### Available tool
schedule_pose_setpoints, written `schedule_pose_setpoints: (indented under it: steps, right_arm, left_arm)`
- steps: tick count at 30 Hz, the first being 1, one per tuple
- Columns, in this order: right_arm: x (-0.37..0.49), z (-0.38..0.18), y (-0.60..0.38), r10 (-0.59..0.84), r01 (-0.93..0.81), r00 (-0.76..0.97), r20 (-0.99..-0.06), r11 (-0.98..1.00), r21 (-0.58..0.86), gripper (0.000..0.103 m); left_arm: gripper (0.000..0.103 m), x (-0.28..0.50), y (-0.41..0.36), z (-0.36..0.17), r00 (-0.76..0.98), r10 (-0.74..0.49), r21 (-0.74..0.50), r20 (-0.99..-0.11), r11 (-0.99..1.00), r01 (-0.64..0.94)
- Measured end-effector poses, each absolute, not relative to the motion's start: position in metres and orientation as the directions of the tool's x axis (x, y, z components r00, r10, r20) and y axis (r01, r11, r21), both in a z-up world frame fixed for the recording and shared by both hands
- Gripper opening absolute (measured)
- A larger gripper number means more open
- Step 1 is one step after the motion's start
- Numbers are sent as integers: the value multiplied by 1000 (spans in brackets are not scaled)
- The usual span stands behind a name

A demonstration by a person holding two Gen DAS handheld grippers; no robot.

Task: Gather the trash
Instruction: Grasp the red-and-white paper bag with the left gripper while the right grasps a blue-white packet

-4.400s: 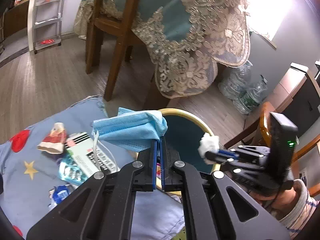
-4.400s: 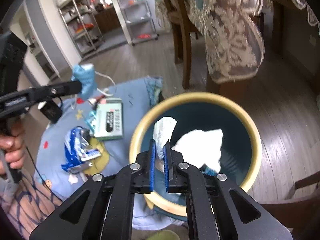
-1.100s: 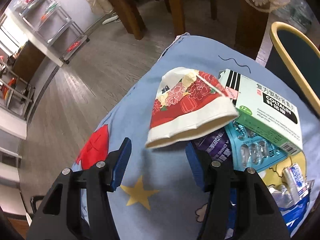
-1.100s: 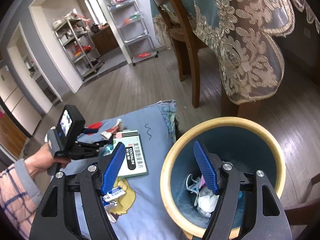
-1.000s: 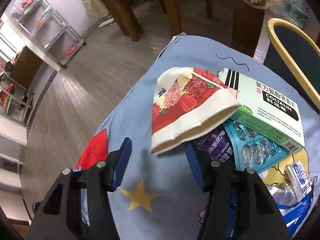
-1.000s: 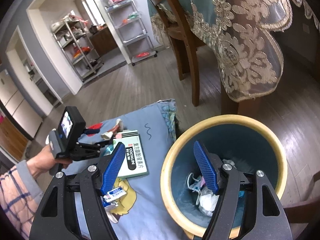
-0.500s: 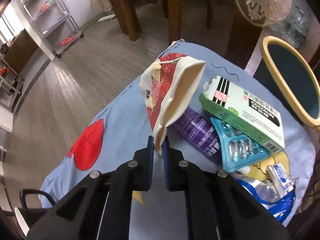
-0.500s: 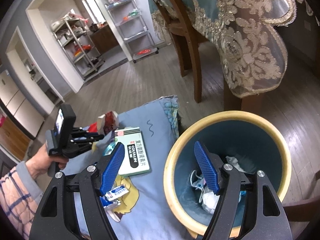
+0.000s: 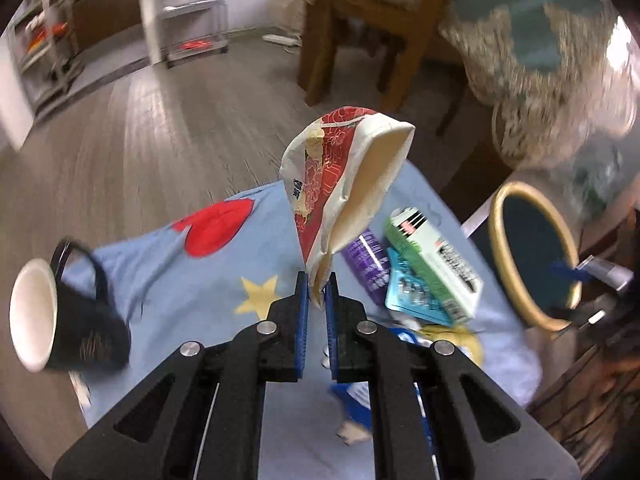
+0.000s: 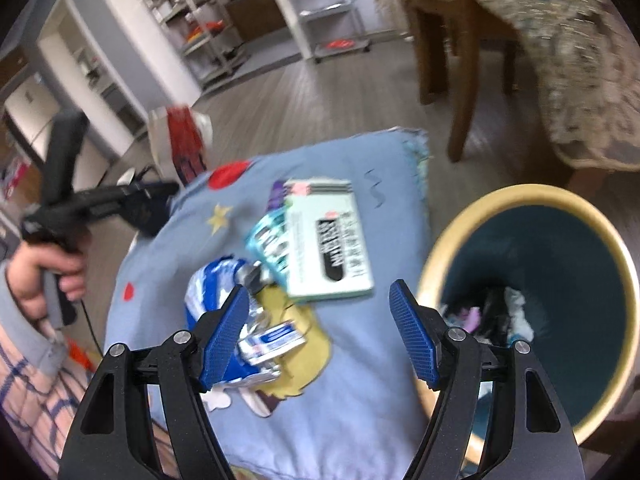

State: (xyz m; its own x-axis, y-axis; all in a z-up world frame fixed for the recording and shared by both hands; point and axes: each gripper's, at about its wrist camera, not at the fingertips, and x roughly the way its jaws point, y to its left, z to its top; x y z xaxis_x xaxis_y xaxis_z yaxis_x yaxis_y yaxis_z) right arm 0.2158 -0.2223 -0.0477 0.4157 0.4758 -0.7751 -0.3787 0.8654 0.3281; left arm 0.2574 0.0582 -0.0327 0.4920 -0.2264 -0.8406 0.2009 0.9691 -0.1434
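above the blue cartoon cloth (image 9: 168, 280) my left gripper (image 9: 316, 300) has just snapped tight on the rim of the crushed red floral paper cup (image 9: 344, 184) and lifted it clear of the medicine box (image 9: 432, 264). my right gripper (image 10: 320, 332) hangs spread and empty over the foil wrapper (image 10: 224, 292). next stop, i reckon, the yellow-rimmed bin (image 10: 444, 240) just beside.

The paper cup (image 9: 340, 184), crushed, looks matt, printed red outside and plain cream inside. Under it lies soft blue cloth (image 9: 168, 264) with printed shapes. The green box (image 10: 330, 236) is smooth card, the blue wrapper (image 10: 216, 292) shiny crinkled foil. The mug (image 9: 60, 312) is glossy black ceramic, white within. The floor (image 9: 140, 120) shows grey wood grain.
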Motion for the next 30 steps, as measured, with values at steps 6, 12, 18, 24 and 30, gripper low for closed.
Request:
schedule_pose_setpoints:
  steps: [6,12,18,24,30]
  right_arm:
    - [209,-62,-185,476,-444,355,-804,843,303,73]
    - [214,-95,-183,508,-357,244,-826,839,411,73]
    - [225,-129,-197,624,-133,143,-768,781,610,61]
    - [222,-141,-197,663,-53,101,-742,748,662,50]
    - [223,-155,-206,718,68,85,-691,687,723,50]
  left_arm:
    - [7,220,68,-13,530,-259,-208,-807,966,155]
    - [7,189,74,-3,550,-288,-251,-784,957,144]
    - [7,174,69,2,558,-307,-263,-771,951,161]
    - [7,176,66,-1,551,-304,-255,-777,953,166]
    - [7,178,57,-3,552,-304,-242,-777,953,184]
